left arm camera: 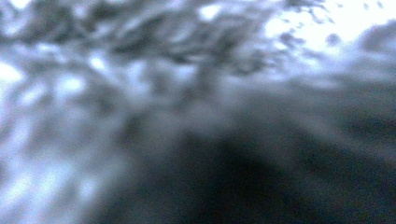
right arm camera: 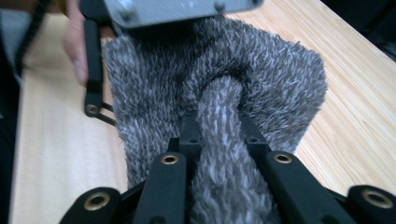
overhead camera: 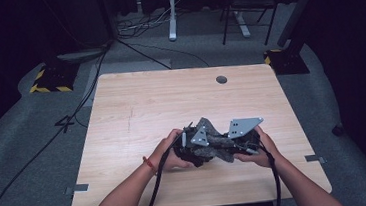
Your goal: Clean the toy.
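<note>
You've got the fuzzy grey cloth (overhead camera: 213, 141) bunched at six o'clock on the table (overhead camera: 136, 112), right gripper (right arm camera: 219, 116) pinching a fold, left gripper (overhead camera: 194, 141) clamped into the pile, mid-fold by my read, so next pull it taut evenly
</note>
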Action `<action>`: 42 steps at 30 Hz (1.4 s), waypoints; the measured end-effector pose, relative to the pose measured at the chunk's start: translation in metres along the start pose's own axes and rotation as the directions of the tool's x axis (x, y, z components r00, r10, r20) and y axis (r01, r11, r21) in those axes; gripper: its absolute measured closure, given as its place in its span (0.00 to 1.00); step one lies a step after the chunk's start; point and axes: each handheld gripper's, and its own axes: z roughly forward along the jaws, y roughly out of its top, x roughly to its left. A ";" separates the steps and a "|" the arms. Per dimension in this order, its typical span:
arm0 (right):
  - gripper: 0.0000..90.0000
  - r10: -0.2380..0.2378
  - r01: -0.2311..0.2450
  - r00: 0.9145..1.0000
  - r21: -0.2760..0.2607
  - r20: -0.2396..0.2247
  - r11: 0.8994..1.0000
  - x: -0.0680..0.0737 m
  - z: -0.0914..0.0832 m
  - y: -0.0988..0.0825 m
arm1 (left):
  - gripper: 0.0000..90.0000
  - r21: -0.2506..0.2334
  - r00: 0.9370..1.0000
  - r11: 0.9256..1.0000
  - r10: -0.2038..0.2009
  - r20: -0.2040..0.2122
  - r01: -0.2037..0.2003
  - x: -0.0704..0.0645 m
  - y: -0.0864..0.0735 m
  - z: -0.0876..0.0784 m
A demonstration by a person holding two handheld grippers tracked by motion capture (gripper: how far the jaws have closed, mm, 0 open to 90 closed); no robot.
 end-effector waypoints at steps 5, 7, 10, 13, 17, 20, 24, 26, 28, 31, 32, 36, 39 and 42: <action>0.86 0.021 -0.022 0.998 0.023 0.052 0.999 -0.006 0.000 -0.009 | 0.38 -0.011 1.000 1.000 0.002 0.013 -0.001 -0.001 -0.004 -0.002; 0.86 0.032 -0.034 0.998 0.021 0.054 0.999 -0.008 -0.002 -0.014 | 0.38 -0.025 1.000 1.000 0.006 0.015 -0.006 -0.003 -0.004 -0.005; 0.86 0.036 -0.037 0.998 0.031 0.056 0.999 -0.010 -0.006 -0.020 | 0.38 -0.036 1.000 0.999 0.014 0.018 -0.014 -0.004 -0.003 -0.008; 0.86 0.037 -0.038 0.999 0.019 0.040 0.999 -0.007 -0.010 -0.022 | 0.38 -0.040 1.000 0.999 0.011 0.017 -0.010 -0.004 -0.003 -0.010; 0.86 0.003 -0.003 1.000 0.002 0.014 1.000 0.001 -0.011 -0.017 | 0.38 -0.034 1.000 0.999 0.008 0.022 -0.007 -0.002 -0.003 -0.009; 0.86 -0.003 0.003 1.000 -0.018 -0.004 1.000 0.005 -0.011 -0.012 | 0.38 -0.031 1.000 0.999 0.010 0.024 -0.009 -0.002 -0.002 -0.005; 0.86 -0.016 0.016 1.000 -0.040 -0.019 0.999 0.010 -0.011 -0.004 | 0.38 -0.037 0.999 0.999 0.025 0.028 -0.024 -0.005 0.000 -0.002; 0.85 -0.036 0.036 0.999 -0.040 -0.012 0.999 0.013 -0.009 -0.001 | 0.38 -0.041 0.999 0.999 0.031 0.030 -0.030 -0.007 0.001 0.000; 0.85 -0.043 0.042 0.999 -0.031 -0.016 0.999 0.014 -0.008 0.001 | 0.38 -0.043 0.998 0.999 0.035 0.048 -0.033 -0.007 0.001 0.001; 0.86 -0.049 0.049 0.999 -0.009 0.010 0.999 0.011 -0.005 -0.001 | 0.38 -0.027 0.999 0.999 0.036 0.034 -0.035 -0.008 0.002 0.001; 0.86 -0.037 0.037 0.999 -0.014 0.007 0.999 0.008 -0.005 -0.003 | 0.38 -0.026 0.999 0.999 0.035 0.033 -0.034 -0.008 0.001 0.001; 0.86 -0.008 0.008 1.000 -0.012 0.025 1.000 0.001 -0.007 -0.009 | 0.38 -0.024 0.999 0.999 0.045 0.030 -0.044 -0.008 0.002 0.000; 0.86 0.003 -0.003 0.999 -0.003 0.048 1.000 -0.004 -0.010 -0.013 | 0.38 -0.043 0.998 0.998 0.041 0.041 -0.039 -0.007 0.001 -0.003; 0.86 0.025 -0.025 0.998 -0.005 0.055 1.000 -0.009 -0.012 -0.019 | 0.38 -0.061 0.998 0.998 0.037 0.041 -0.035 -0.006 0.000 -0.008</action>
